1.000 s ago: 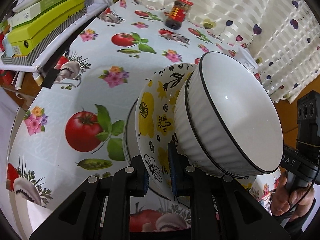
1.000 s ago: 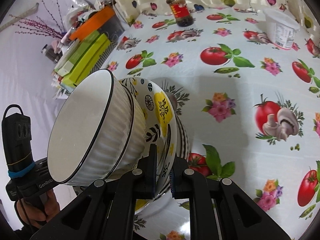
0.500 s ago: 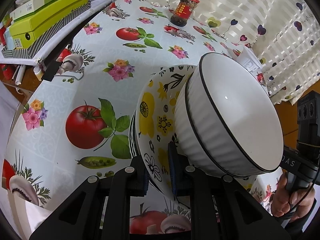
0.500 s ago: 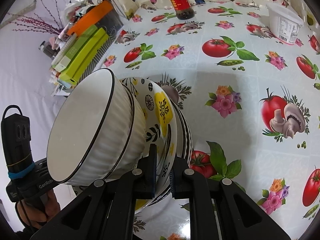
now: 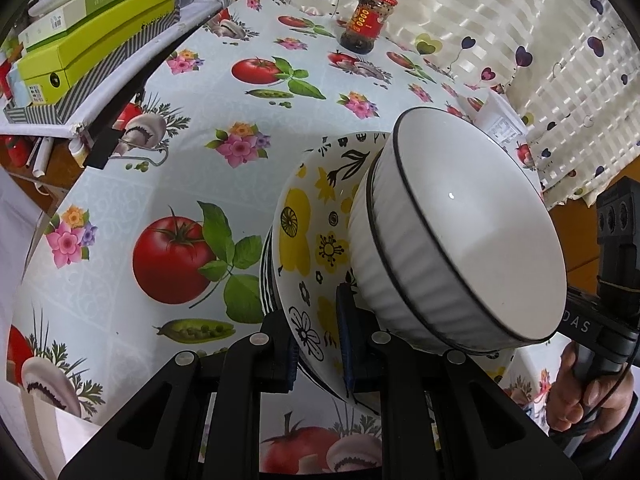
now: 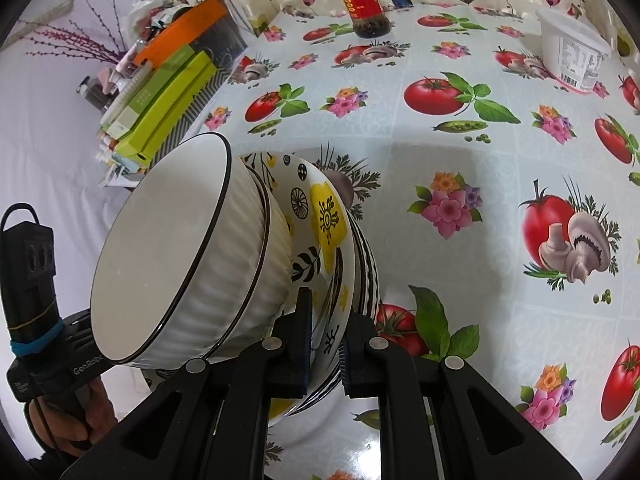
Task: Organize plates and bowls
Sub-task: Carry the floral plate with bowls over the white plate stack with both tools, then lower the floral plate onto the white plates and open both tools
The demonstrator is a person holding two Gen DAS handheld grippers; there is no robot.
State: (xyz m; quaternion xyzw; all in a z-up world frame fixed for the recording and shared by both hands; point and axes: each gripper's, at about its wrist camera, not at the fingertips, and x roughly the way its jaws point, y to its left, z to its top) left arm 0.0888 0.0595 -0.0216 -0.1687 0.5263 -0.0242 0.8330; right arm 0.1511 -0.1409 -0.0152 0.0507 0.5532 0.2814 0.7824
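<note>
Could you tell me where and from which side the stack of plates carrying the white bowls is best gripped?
Judging by its shape, grip the plate stack at its thin rim, one gripper from each opposite side, as now: left gripper and right gripper each pinch the rim. The ribbed white bowls on top are too wide and rounded to pinch, so clamping both edges probably keeps the load level.

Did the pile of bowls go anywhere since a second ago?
Yes. In the right wrist view the stack of bowls has moved forward over the tablecloth, toward the red-lidded jar, with both jaws clamped on it.
</note>
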